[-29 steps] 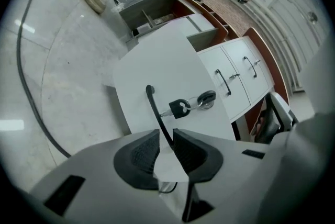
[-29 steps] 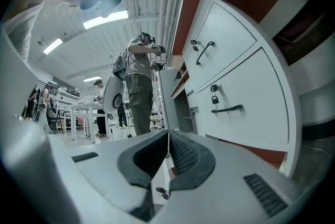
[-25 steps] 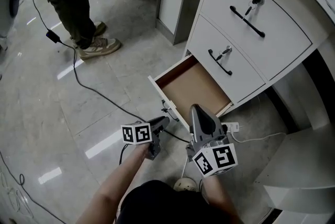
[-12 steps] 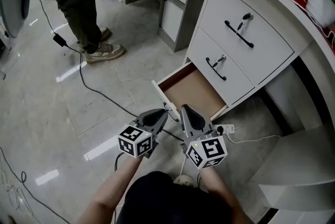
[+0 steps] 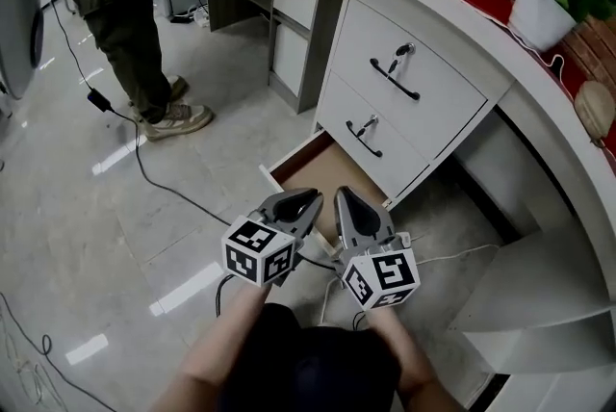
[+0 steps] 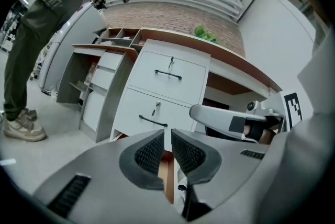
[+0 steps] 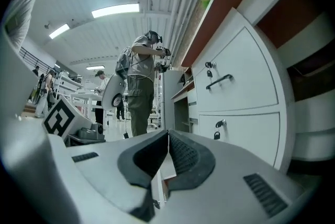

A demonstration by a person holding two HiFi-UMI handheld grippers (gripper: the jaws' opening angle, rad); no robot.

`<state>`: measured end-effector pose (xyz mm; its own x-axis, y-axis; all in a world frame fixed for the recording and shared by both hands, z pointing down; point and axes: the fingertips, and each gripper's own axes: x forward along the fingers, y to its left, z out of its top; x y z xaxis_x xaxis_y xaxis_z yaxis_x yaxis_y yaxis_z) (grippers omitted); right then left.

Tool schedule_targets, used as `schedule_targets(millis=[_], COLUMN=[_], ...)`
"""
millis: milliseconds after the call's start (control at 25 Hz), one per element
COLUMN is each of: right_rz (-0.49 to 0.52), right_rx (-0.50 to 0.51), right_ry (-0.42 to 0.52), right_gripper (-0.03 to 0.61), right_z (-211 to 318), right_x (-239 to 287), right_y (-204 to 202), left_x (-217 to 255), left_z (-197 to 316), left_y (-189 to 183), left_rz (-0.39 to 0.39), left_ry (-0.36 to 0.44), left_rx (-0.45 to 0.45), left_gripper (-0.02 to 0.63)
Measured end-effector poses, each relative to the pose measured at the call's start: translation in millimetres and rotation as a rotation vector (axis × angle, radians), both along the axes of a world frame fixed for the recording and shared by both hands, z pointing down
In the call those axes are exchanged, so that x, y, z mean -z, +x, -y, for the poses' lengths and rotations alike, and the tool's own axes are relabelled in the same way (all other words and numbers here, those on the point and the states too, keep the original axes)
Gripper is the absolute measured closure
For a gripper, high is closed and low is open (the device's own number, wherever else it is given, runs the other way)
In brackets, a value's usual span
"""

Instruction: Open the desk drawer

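Glossy grey tiled floor (image 5: 96, 208) before a curved white table (image 5: 452, 30) with a red top, set against a brick wall. A potted plant (image 5: 539, 11) stands on the table. A person (image 5: 125, 15) stands at upper left, with a black cable (image 5: 164, 174) trailing across the tiles.

We note three drawers in the table's front. The upper drawer (image 5: 433, 102) and the middle drawer (image 5: 385, 145) are shut, each with a black bar handle and a key in its lock. The bottom drawer (image 5: 322, 171) is pulled out over the floor. We see only its bare brown bottom and white walls, and the two grippers cover its near part.

In the head view, the left gripper (image 5: 306, 203) and the right gripper (image 5: 345, 200) are held side by side, close to each other. Their jaws point toward the table, above the open drawer's front edge, and neither touches it. In the left gripper view (image 6: 167, 136) the jaws stand slightly apart, having just been closing. Nothing is clamped between them, and a strip of the drawer's brown wood shows through the gap, lower down. In the right gripper view (image 7: 168, 136) the jaws meet at their tips with nothing between them. The two shut drawers appear to their right.
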<state>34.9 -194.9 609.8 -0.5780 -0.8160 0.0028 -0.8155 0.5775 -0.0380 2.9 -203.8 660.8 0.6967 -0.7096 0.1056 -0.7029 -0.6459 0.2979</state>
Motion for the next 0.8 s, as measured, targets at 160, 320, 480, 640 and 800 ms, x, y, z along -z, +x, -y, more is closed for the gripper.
schedule_targets(millis=[160,320,480,640,800], right_rz=[-0.017,-0.014,-0.010,-0.001,0.005], right_rx=[-0.004,-0.017,-0.030,-0.039,-0.028], right_ry=[0.010,0.023,0.023,0.010,0.001], right_gripper=[0.560,0.560,0.560,0.560,0.560], right_z=[-4.4,-1.1,1.7,5.0,5.5], right_x=[13.7,30.5,32.4,26.4,19.4], right_y=[15.3,32.5,46.5,55.2,55.6], left_x=[16.4,33.7,36.2,31.9,25.1], left_z=[-1.1,1.1,3.3,6.8,8.5], left_y=[16.0,27.7,39.4,49.9,58.9], left_rz=[0.002,0.009,0.011,0.007,0.024], left_ry=[0.022,0.047,0.048,0.039,0.032], left_rx=[-0.011,-0.017,-0.021,-0.021,-0.028], left_gripper=[0.565,0.565,0.565,0.566,0.566])
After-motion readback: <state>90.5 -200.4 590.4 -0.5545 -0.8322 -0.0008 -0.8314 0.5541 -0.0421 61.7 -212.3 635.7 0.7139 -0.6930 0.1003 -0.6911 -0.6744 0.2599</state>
